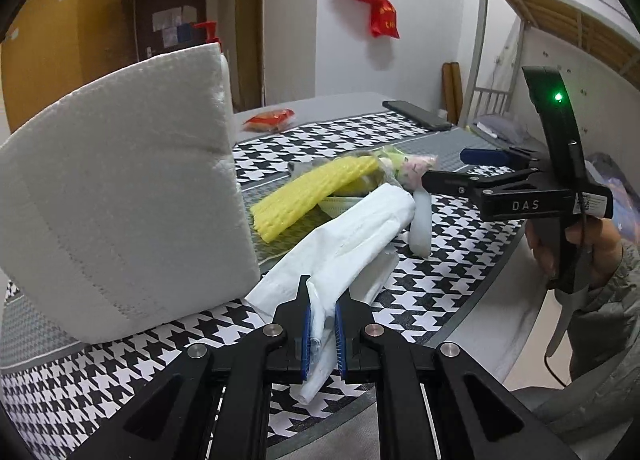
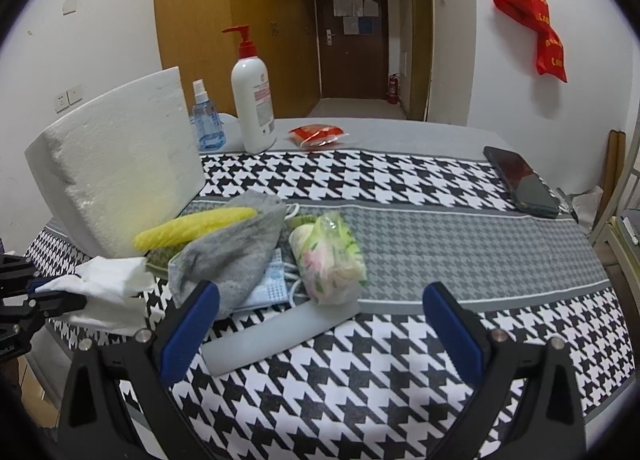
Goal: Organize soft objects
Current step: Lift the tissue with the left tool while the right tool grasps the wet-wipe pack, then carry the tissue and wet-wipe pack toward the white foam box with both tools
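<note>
Left gripper (image 1: 322,324) clamped tight on a white cloth (image 1: 352,236), thin crinkly woven fabric, creased and bunched between the blue ribbed pads (image 1: 307,336); cloth trails from the jaws across the near left edge of the table (image 2: 400,392). Right gripper (image 2: 320,324) jaws spread wide, nothing between them, hovering over the near edge; a hand (image 1: 576,248) holds its handle.

Table covered in a black-and-white houndstooth cloth with a finer grey houndstooth band across the middle.

White foam block (image 2: 120,172), thick, grainy and slab-shaped, stands tilted at the left edge. In front of it a soft pile:
- yellow foam netting sleeve (image 2: 196,226), ribbed, tube-shaped
- grey felt-like pouch (image 2: 236,252), floppy, fuzzy
- pale blue face mask (image 2: 272,288), pleated, under the pouch
- floral tissue pack (image 2: 328,268) in crinkly clear plastic
- flat pale grey strip (image 2: 276,334), smooth, rectangular, under the pile near the front

Far edge: white pump bottle (image 2: 254,100) with red pump, small clear blue spray bottle (image 2: 206,120), red shiny snack packet (image 2: 318,134). Black phone (image 2: 520,180), glossy, flat, at the far right corner.
</note>
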`<action>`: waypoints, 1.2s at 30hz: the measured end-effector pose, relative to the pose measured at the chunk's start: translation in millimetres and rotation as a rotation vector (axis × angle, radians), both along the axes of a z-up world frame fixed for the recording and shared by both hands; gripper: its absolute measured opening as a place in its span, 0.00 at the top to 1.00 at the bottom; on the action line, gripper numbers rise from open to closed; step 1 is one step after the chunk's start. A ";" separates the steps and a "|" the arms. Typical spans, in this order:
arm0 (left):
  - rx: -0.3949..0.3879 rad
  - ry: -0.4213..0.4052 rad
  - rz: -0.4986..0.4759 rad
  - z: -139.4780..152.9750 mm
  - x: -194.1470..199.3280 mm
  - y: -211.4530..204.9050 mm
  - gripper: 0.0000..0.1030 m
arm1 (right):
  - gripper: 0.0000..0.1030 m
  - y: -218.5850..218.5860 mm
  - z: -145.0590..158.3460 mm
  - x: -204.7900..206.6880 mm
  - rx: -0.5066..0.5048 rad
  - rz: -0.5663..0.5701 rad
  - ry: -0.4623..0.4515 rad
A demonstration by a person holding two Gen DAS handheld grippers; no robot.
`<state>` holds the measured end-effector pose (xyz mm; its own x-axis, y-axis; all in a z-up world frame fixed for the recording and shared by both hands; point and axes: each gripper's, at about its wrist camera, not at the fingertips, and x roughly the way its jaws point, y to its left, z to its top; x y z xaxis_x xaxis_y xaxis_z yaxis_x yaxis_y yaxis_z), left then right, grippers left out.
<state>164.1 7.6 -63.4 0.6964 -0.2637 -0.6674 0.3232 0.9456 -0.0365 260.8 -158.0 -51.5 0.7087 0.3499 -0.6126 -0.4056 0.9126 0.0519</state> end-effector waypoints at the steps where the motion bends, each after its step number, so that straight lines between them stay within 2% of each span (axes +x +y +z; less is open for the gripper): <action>1: -0.001 -0.003 0.003 0.1 -0.9 0.8 0.90 | 0.00 -0.5 0.5 1.6 -0.004 -0.006 -0.001; 8: -0.024 -0.019 0.012 5.0 -8.9 8.9 0.90 | 0.01 -4.1 1.6 13.3 -0.016 -0.019 0.006; 10: -0.030 -0.020 0.015 5.2 -10.0 10.8 0.90 | 0.11 -2.4 -0.5 18.2 -0.028 -0.009 0.019; 13: -0.044 -0.021 0.026 5.7 -12.5 16.8 0.90 | 0.21 0.1 -6.3 26.1 -0.044 -0.001 0.043; 17: -0.057 -0.022 0.032 6.4 -15.3 20.8 0.90 | 0.26 1.2 -11.6 35.1 -0.039 0.005 0.076; 19: -0.061 -0.021 0.034 5.2 -16.9 23.6 0.90 | 0.37 4.0 -12.2 37.6 -0.035 0.020 0.085; 24: -0.077 -0.016 0.047 2.5 -20.6 31.1 0.90 | 0.54 14.8 -18.2 43.3 -0.057 0.050 0.125; 26: -0.082 -0.020 0.048 3.0 -22.8 32.8 0.90 | 0.57 16.9 -19.8 44.6 -0.070 0.047 0.131; 28: -0.086 -0.022 0.052 3.5 -24.2 34.9 0.90 | 0.67 17.4 -19.3 44.3 -0.072 0.043 0.126; 36: -0.108 -0.029 0.081 6.5 -26.5 44.2 0.90 | 0.70 6.2 -4.1 33.6 -0.017 0.013 0.091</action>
<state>137.6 51.7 -57.0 0.7369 -0.2753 -0.6174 0.2483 0.9597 -0.1315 294.5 -151.8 -55.6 0.6454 0.3477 -0.6801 -0.4115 0.9084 0.0740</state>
